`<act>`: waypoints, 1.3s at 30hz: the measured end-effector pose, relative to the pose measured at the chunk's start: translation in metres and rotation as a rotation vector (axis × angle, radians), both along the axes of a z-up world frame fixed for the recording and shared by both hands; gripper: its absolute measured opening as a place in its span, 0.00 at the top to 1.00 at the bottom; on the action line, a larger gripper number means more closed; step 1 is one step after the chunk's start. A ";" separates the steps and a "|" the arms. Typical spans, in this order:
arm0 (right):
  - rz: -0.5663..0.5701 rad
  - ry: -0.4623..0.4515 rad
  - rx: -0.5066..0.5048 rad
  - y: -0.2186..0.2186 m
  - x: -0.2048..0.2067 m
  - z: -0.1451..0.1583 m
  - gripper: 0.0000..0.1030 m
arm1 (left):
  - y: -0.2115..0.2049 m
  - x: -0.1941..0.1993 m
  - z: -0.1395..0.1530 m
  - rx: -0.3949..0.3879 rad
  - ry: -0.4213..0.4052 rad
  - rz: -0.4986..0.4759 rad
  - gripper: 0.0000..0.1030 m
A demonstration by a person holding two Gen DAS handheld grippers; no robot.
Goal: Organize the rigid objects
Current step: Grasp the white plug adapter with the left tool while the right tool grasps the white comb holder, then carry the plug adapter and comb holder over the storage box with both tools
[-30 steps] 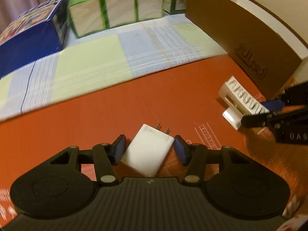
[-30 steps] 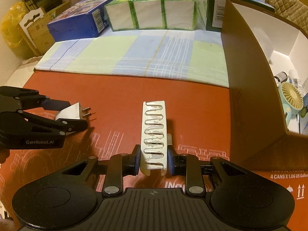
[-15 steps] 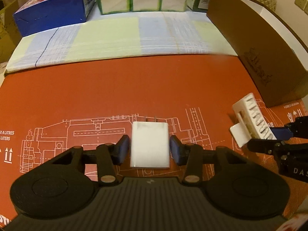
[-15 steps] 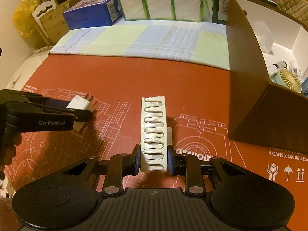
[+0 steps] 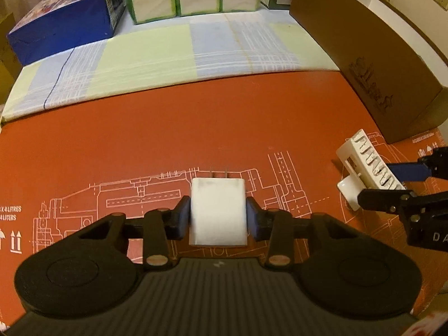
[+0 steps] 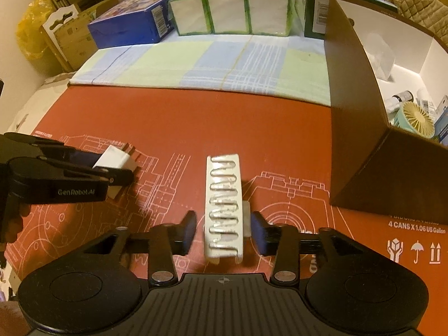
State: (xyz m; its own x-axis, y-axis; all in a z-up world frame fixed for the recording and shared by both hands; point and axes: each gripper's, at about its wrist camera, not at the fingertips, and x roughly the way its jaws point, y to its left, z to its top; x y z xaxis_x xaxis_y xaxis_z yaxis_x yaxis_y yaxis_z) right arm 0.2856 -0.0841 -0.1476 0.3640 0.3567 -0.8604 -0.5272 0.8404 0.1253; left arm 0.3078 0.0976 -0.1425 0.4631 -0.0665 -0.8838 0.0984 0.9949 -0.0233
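Two white things are in play, one per hand. My left gripper (image 5: pixel 218 218) has its fingers pressed on both sides of the white charger (image 5: pixel 217 212), prongs pointing away from me, low over the red mat (image 5: pixel 168 134). My right gripper (image 6: pixel 223 231) stands spread, with gaps on both sides of the white spring rack (image 6: pixel 223 204), which seems to rest on the mat. To do this well, I judge I should centre the right fingers on the rack's long sides and close squarely before lifting. The open brown box (image 6: pixel 361 128) at my right looks the likely destination; I would clear its tall wall first.
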 end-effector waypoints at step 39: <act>0.002 0.002 -0.004 0.000 0.007 -0.001 0.76 | -0.012 0.002 0.000 -0.011 0.013 -0.008 0.65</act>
State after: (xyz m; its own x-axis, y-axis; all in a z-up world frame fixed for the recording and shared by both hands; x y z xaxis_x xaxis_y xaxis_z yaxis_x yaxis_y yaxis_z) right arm 0.2923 -0.0844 -0.1489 0.3618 0.3544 -0.8622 -0.5290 0.8397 0.1231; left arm 0.3096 0.0851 -0.1428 0.4509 -0.0800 -0.8890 0.1059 0.9937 -0.0357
